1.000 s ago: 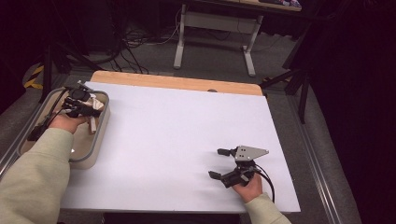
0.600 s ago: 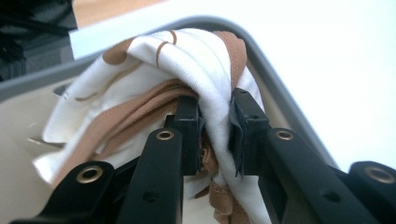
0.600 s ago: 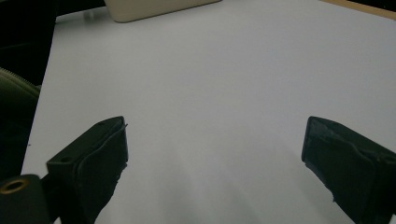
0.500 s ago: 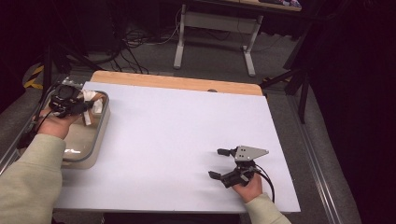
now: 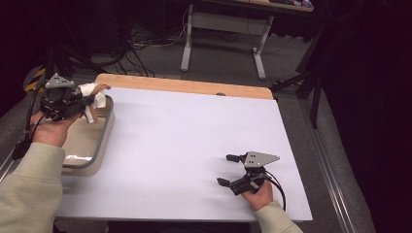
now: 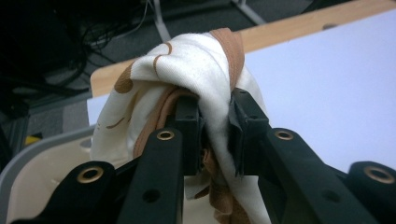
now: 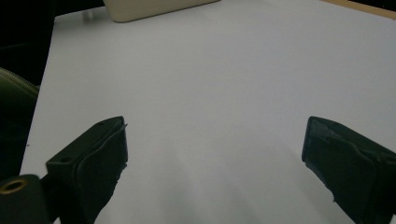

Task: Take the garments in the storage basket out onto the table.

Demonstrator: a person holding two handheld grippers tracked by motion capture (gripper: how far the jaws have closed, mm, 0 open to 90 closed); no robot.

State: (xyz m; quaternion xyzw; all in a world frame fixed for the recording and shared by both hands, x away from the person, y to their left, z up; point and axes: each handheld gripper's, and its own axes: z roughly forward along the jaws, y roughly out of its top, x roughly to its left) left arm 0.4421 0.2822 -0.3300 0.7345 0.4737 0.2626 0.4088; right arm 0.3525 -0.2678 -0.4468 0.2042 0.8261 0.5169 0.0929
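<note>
A white cloth with brown stripes (image 6: 196, 70) is bunched between the jaws of my left gripper (image 6: 215, 133), which is shut on it. In the high view that cloth (image 5: 92, 97) hangs from the left gripper (image 5: 87, 103) above the far end of a beige tray (image 5: 104, 133) at the table's left edge. My right gripper (image 5: 228, 170) rests low over the white tabletop near the front right, jaws wide apart. The right gripper view has its two black pads (image 7: 100, 154) far apart with only bare table between them.
The tray's near corner (image 7: 154, 9) lies at the top of the right gripper view. A wooden strip (image 5: 194, 87) runs along the table's far edge. Beyond it are desk legs (image 5: 187, 43) and cables on the floor.
My left gripper has risen out of the tray with the cloth and moved toward the tray's far end. The right gripper has stayed where it was.
</note>
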